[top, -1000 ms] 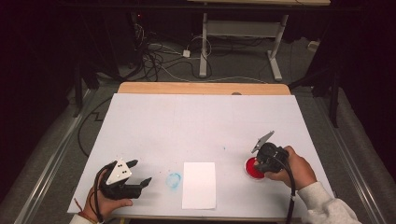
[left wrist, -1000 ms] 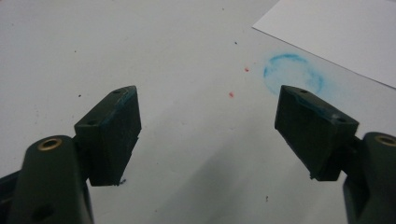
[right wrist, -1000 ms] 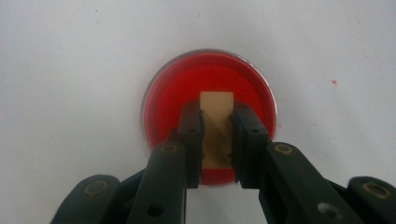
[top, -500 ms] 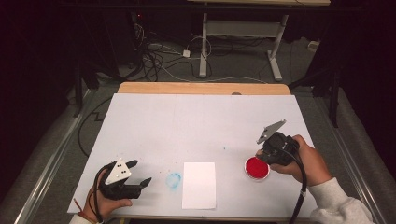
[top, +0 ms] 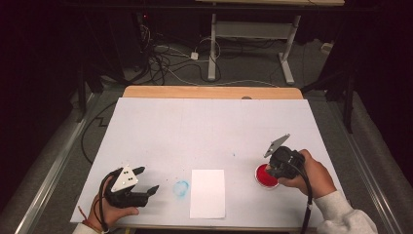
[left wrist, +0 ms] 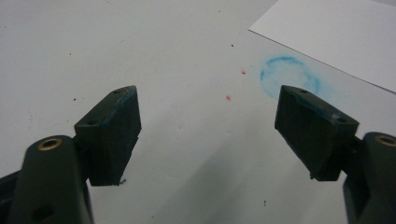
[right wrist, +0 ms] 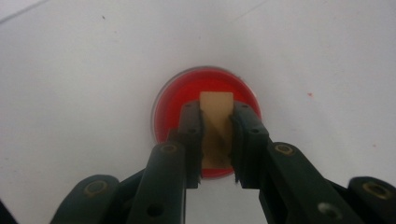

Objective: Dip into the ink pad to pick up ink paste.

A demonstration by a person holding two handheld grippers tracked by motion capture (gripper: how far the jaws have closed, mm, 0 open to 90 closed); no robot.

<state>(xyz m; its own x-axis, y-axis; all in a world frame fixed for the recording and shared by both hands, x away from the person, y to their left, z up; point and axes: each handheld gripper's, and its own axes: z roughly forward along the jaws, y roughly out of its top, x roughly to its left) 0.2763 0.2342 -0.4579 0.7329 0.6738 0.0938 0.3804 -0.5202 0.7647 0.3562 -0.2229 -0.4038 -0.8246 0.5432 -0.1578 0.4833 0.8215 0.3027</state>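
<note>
A round red dish (top: 263,180) lies at the table's (top: 209,131) near right. My right gripper (top: 271,170) points down at it from the right, shut on a small tan block (right wrist: 216,116). In the right gripper view the block's end stands over the red dish (right wrist: 177,102), clamped between both jaws of the right gripper (right wrist: 216,109); whether it touches the red I cannot tell. My left gripper (top: 148,179) rests at the near left, open, with nothing between its jaws. Ahead of the left gripper (left wrist: 208,93) a faint blue ring mark (left wrist: 289,77) shows on the table.
A white sheet of paper (top: 208,192) lies near the front edge between the two hands, with the blue ring mark (top: 181,188) just left of it. Small red specks (left wrist: 228,97) dot the white surface. Cables and a desk frame (top: 248,34) stand on the floor beyond the table.
My right gripper drew up and to the right off the red dish, then came back over it, still holding the block. The left gripper has stayed put.
</note>
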